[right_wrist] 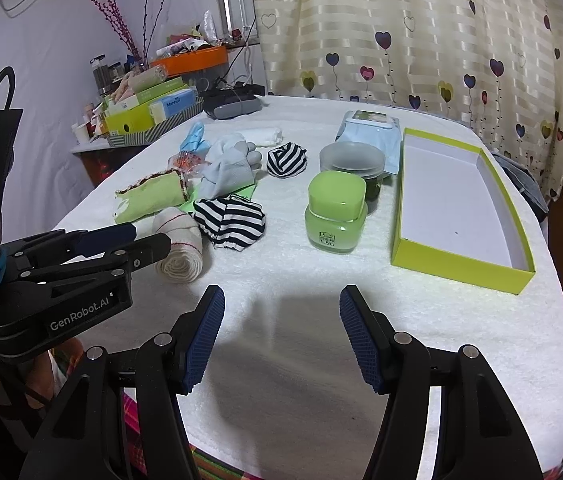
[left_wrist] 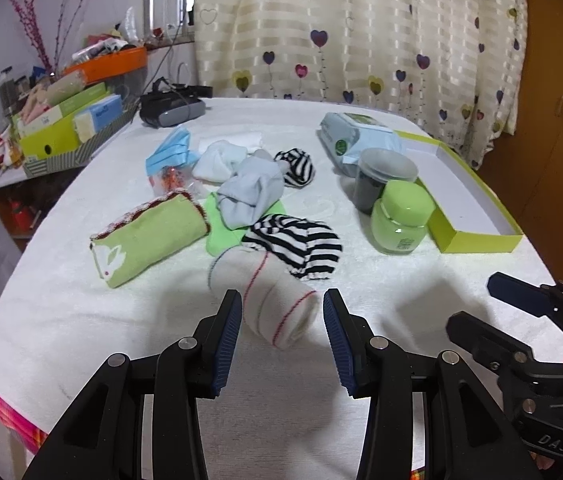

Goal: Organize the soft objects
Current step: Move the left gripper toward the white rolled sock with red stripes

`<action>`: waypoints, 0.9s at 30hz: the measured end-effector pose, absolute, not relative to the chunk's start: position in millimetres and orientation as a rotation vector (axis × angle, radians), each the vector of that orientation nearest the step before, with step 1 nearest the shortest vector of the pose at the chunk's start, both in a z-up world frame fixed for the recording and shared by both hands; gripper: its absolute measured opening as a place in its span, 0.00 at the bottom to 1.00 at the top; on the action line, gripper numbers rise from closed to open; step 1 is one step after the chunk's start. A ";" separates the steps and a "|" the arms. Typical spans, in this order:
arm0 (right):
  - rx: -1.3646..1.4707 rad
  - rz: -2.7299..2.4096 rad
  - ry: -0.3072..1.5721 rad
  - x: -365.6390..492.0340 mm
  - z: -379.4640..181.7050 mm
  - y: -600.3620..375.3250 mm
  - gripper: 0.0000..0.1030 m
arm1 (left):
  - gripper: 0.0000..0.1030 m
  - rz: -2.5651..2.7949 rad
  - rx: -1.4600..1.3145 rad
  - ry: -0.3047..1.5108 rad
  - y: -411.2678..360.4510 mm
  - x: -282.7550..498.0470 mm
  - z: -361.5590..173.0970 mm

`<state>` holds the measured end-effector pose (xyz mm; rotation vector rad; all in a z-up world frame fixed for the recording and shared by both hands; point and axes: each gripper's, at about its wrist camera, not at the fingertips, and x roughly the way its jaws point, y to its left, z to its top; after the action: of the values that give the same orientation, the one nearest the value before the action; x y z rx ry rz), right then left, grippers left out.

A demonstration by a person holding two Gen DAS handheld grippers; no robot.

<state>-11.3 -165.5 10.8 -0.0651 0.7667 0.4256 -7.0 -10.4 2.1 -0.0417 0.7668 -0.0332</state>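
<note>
Left claw (left_wrist: 281, 300) stands wide, empty, jaws astride the near end of the rolled white sock (left_wrist: 277, 300) on the desk (left_wrist: 121, 340). Its long axis runs away leftward. Right claw (right_wrist: 281, 300) wide, empty, farther off.

Over on my right a green jar (right_wrist: 336, 216) with a rounded lid stands just in front of a dark jar (right_wrist: 352, 163) with a frosted lid. Behind them lies a pale blue wipes pack (right_wrist: 373, 133), flat on the white-covered table (right_wrist: 281, 300). At the far edge sits a black-and-grey headset (left_wrist: 171, 109) with its cable. Off to the left, a side shelf carries a green carton (left_wrist: 57, 134) stuffed with boxes and an orange tray (left_wrist: 109, 63) behind it. A heart-patterned curtain (left_wrist: 341, 28) hangs across the back.
</note>
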 end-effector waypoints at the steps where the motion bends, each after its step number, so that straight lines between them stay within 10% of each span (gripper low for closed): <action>1: -0.063 0.426 0.766 -11.3 10.7 -166.1 0.59 | 0.40 -0.041 -0.040 0.762 -11.4 -7.6 2.8; 27: -0.076 0.425 0.760 -12.2 14.4 -167.9 0.59 | 0.40 -0.063 -0.066 0.732 -11.5 -12.2 9.7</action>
<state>-12.2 -167.9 14.4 -0.0760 0.7605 0.4250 -12.2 -11.5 9.7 -0.0657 0.7324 -0.0627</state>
